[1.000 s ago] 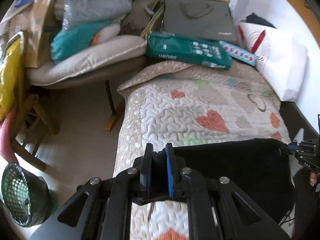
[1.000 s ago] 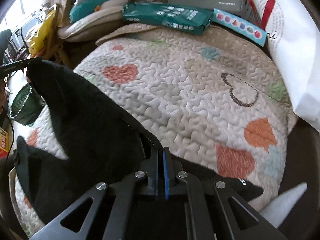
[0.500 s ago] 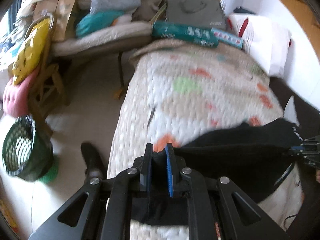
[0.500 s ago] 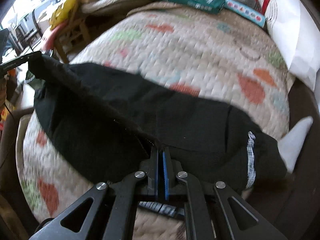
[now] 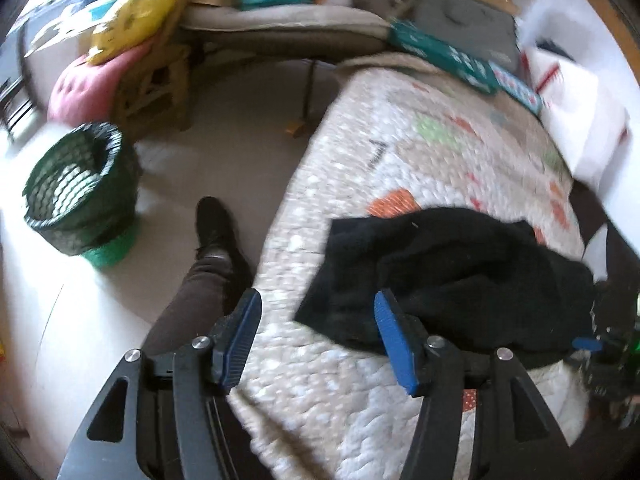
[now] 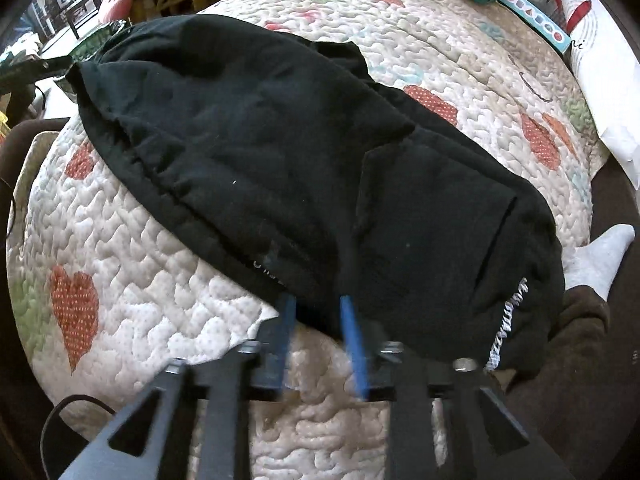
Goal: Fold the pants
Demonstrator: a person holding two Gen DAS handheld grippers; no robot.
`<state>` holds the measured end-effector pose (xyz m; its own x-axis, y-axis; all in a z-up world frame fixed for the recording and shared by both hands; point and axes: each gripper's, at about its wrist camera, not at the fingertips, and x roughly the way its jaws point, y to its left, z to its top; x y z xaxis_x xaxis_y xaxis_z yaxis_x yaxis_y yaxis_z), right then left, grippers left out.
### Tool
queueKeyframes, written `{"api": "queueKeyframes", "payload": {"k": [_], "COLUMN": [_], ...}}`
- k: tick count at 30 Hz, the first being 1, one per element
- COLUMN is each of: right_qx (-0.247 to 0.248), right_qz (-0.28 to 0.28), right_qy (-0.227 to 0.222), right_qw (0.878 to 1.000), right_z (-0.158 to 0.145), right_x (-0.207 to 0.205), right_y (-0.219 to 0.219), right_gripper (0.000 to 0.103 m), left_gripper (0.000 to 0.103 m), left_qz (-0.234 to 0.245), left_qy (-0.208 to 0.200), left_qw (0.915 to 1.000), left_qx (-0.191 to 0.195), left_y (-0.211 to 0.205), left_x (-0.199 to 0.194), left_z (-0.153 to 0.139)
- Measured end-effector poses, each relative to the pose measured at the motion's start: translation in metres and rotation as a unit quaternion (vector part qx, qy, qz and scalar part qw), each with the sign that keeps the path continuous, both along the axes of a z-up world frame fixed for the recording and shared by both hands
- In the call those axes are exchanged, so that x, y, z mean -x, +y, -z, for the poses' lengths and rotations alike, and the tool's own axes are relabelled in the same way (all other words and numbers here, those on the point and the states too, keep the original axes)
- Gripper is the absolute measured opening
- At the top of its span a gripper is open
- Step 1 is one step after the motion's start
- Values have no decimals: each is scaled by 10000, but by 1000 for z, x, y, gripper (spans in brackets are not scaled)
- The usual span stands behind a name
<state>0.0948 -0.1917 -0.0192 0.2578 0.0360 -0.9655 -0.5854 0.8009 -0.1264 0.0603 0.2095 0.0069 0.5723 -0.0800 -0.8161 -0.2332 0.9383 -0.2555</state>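
The black pants point(image 6: 280, 152) are laid in a bunched heap across the quilted bed cover point(image 6: 160, 300), which is patterned with hearts. White lettering is seen along the hem at the right edge of the pants, but it cannot be read. The left tool point(image 5: 318, 336) is held with its blue pads wide apart, nothing between them, just beside the near edge of the pants. The right tool point(image 6: 318, 316) is also parted, its blurred tips at the cloth's near edge. A green mesh basket point(image 5: 80, 188) is seen on the floor; its contents cannot be made out. A teal box point(image 5: 440, 56) lies at the bed's far end, its print illegible.
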Motion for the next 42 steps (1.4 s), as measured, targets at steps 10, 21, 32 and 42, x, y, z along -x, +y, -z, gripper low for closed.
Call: {"api": "queueKeyframes", "payload": {"k": [10, 21, 32, 42], "right_qx": [-372, -192, -1319, -1190], "right_qz": [-3, 964, 1803, 1101], "right_qy": [-618, -183, -335, -27], "right_qw": [9974, 9950, 9741, 9868], "right_z": [-66, -20, -50, -2], "right_x": [11, -32, -95, -164], "right_y": [2, 2, -27, 73], "right_gripper": [69, 68, 53, 30], "left_gripper": [58, 75, 79, 80], "left_qz": [-151, 233, 15, -74], "left_qy": [12, 800, 614, 321], "left_qw": [9999, 9871, 9974, 9992], "left_qx": [-40, -1369, -383, -217], "left_y": [-5, -47, -23, -20], "left_x": [-19, -44, -39, -31], "left_z": [-8, 44, 57, 62]}}
